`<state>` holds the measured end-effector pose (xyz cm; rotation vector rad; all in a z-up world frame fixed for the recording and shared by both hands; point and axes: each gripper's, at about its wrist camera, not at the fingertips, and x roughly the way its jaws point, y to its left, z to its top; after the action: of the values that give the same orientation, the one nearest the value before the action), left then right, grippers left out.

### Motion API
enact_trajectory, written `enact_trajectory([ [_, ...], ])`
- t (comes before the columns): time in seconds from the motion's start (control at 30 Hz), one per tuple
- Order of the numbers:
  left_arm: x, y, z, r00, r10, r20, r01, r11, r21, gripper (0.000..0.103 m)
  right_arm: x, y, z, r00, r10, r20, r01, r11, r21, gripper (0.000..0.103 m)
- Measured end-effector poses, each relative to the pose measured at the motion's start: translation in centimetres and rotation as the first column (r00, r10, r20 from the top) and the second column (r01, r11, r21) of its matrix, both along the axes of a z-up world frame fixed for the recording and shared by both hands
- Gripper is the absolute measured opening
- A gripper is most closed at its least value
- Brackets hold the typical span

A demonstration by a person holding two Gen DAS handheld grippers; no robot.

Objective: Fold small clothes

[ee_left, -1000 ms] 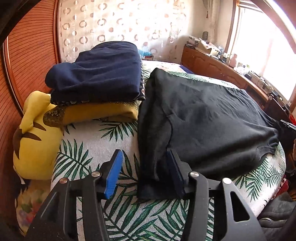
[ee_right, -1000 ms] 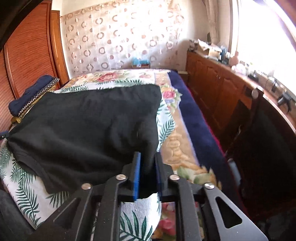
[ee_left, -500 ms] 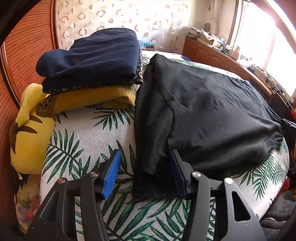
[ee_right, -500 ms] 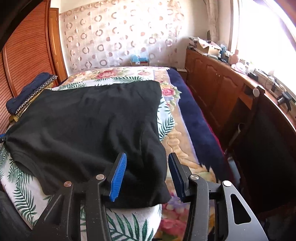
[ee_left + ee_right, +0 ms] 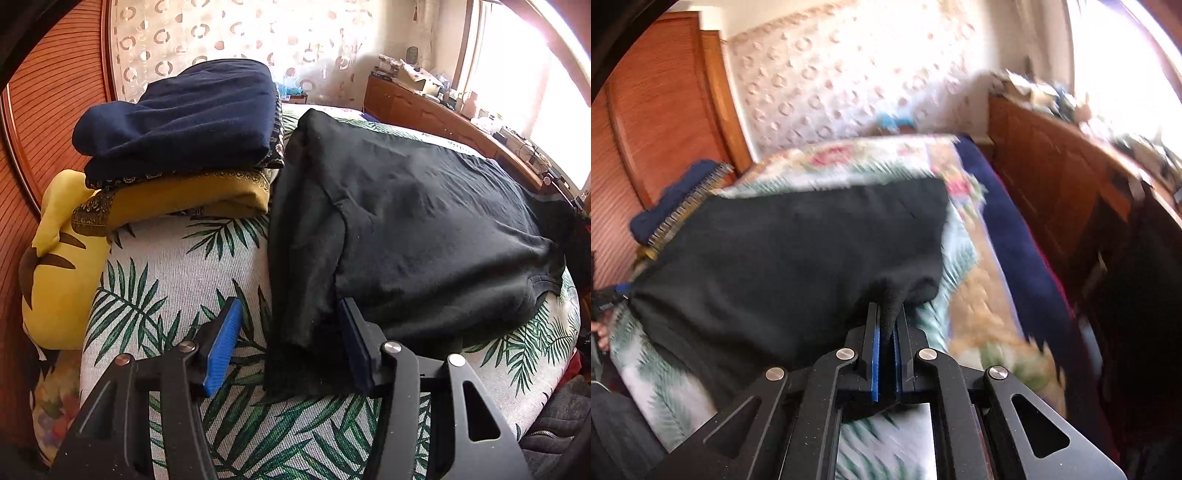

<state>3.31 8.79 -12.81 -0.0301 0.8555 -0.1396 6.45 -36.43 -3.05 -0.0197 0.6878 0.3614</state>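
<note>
the black shirt lies spread over the centre and right of the left wrist view, on the palm-print bed. the step in hand looks like gathering its near edge for a fold. the right gripper has its jaws closed on a pinch of the hem at lower centre; the left gripper stands wide open around the near corner, gripping nothing. next, the left probably needs to close, then both lift together. the right view is motion-blurred (the hem's lay is unclear), and the shirt's far right edge is cut off.
</note>
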Motion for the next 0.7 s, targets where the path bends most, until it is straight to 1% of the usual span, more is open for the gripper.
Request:
enact_trajectory([
  [0.1, 0.0, 0.1, 0.0, 1.000, -0.004, 0.000, 0.004, 1.000, 0.000, 0.055, 1.6, 3.5, 1.9, 0.996, 0.084, 0.026, -0.085, 0.996, 0.024, 0.005],
  [0.17, 0.0, 0.1, 0.0, 1.000, -0.005, -0.001, 0.005, 1.000, 0.002, 0.055, 2.7, 5.7, 2.3, 0.991, 0.129, 0.029, -0.129, 0.991, 0.026, 0.005],
  [0.23, 0.1, 0.0, 0.0, 1.000, -0.006, -0.002, 0.006, 1.000, 0.004, 0.056, 3.7, 7.1, 2.1, 0.990, 0.137, 0.013, -0.137, 0.991, 0.007, 0.006],
  [0.27, 0.1, 0.0, 0.0, 1.000, -0.006, -0.002, 0.006, 1.000, 0.006, 0.056, 3.9, 7.5, 2.0, 0.989, 0.145, 0.003, -0.145, 0.989, -0.004, 0.009],
  [0.3, 0.1, 0.0, 0.0, 1.000, -0.006, -0.001, 0.006, 1.000, 0.007, 0.056, 3.9, 7.4, 1.9, 0.990, 0.144, 0.002, -0.144, 0.990, -0.013, 0.020],
  [0.33, 0.0, 0.0, 0.0, 1.000, -0.006, 0.001, 0.006, 1.000, 0.008, 0.056, 3.8, 7.0, 1.8, 0.991, 0.131, 0.010, -0.131, 0.991, -0.019, 0.035],
  [0.37, 0.0, 0.0, 0.0, 1.000, -0.006, 0.002, 0.006, 1.000, 0.007, 0.056, 3.4, 6.4, 1.9, 0.994, 0.109, 0.023, -0.108, 0.994, -0.032, 0.039],
  [0.43, 0.0, 0.0, 0.0, 1.000, -0.006, 0.003, 0.006, 1.000, 0.007, 0.056, 2.4, 4.5, 1.9, 0.998, 0.055, 0.039, -0.053, 0.996, -0.065, 0.040],
  [0.5, 0.0, 0.0, 0.0, 1.000, -0.006, 0.003, 0.006, 1.000, 0.007, 0.056, 1.0, 2.5, 0.7, 1.000, -0.006, 0.023, 0.009, 0.994, -0.107, 0.040],
  [0.6, 0.0, 0.1, 0.0, 1.000, -0.005, 0.006, 0.005, 1.000, 0.007, 0.056, 0.6, 0.8, -2.3, 0.997, -0.058, -0.053, 0.049, 0.985, -0.164, 0.040],
  [0.67, -0.1, 0.1, 0.0, 1.000, -0.004, 0.005, 0.004, 1.000, 0.007, 0.056, 0.8, 0.8, -4.0, 0.992, -0.095, -0.083, 0.074, 0.971, -0.226, 0.040],
  [0.7, -0.1, 0.1, 0.0, 1.000, -0.004, 0.006, 0.004, 1.000, 0.007, 0.056, 0.9, 0.7, -4.7, 0.989, -0.112, -0.093, 0.087, 0.967, -0.241, 0.040],
])
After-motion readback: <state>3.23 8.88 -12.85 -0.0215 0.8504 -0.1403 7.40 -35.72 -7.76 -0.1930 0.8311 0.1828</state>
